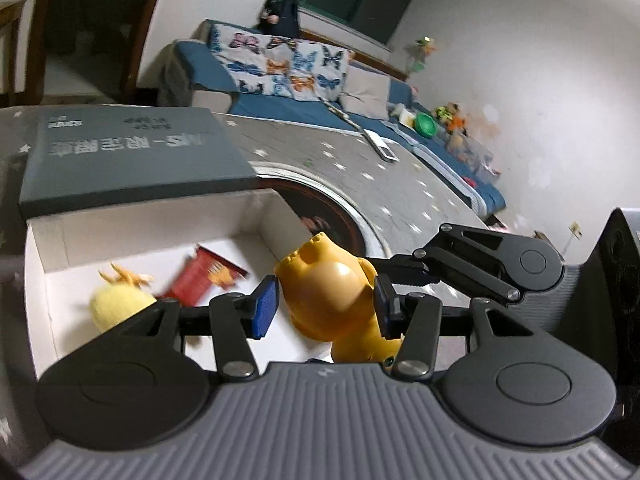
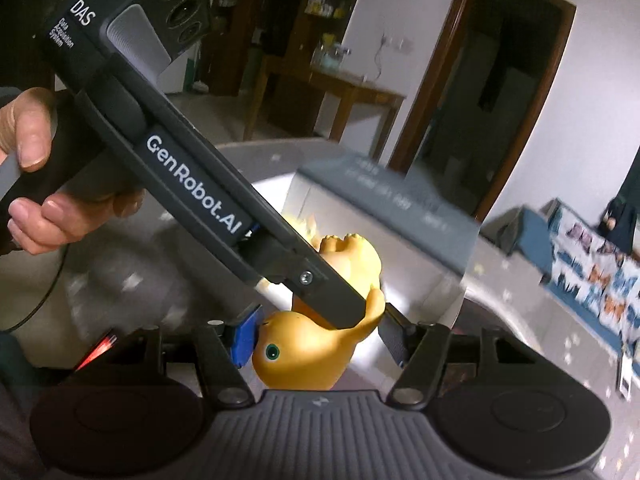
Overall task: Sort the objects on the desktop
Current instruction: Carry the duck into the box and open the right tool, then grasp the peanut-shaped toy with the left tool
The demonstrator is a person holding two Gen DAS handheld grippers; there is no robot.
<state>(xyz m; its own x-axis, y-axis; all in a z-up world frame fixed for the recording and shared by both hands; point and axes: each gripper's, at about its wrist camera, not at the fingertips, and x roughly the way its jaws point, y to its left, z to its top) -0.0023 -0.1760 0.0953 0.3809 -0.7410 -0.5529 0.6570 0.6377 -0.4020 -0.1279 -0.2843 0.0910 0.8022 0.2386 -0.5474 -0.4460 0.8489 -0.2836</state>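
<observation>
Orange toy point(image 1: 336, 300) over white box point(image 1: 44, 256)

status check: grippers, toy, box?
Left gripper shut on orange toy; right gripper around its head, grip unclear. Toy over white box. Nothing blocking.

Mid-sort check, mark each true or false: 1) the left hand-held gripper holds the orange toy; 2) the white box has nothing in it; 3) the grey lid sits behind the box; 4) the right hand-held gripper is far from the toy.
1) True: the left hand-held gripper has its blue pads against both sides of the orange toy.
2) False: the white box holds a yellow plush and a red packet.
3) True: the grey lid lies just beyond the box's far wall.
4) False: the right hand-held gripper brackets the toy's head.
</observation>
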